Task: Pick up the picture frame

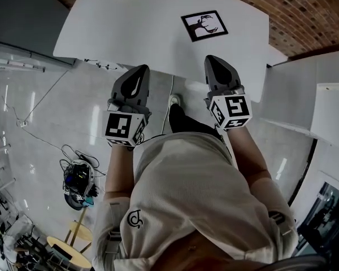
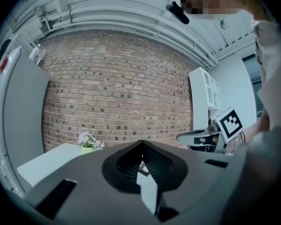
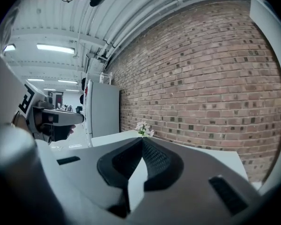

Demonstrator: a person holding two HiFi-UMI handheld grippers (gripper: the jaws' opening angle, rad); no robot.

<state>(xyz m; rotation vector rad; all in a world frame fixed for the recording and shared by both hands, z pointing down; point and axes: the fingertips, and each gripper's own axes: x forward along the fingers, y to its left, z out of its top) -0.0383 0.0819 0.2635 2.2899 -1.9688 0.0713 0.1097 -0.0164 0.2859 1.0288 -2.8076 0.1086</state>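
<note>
Table (image 1: 130, 30) with picture frame (image 1: 204, 25), brick wall (image 1: 305, 10)

An industrial-style lab or workshop: red brick wall (image 2: 117, 93), white ribbed ceiling (image 2: 131, 13) with strip lights (image 3: 56, 47), black cables (image 1: 66, 149) on glossy grey floor (image 1: 90, 89).

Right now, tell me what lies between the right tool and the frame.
Nothing but bare white table. The head view shows the stretch from the shut right tool up to the frame with nothing on it.

White table (image 1: 130, 33) w/ small flower pot (image 2: 88, 144) at far edge, brick wall (image 1: 305, 10) behind.
</note>
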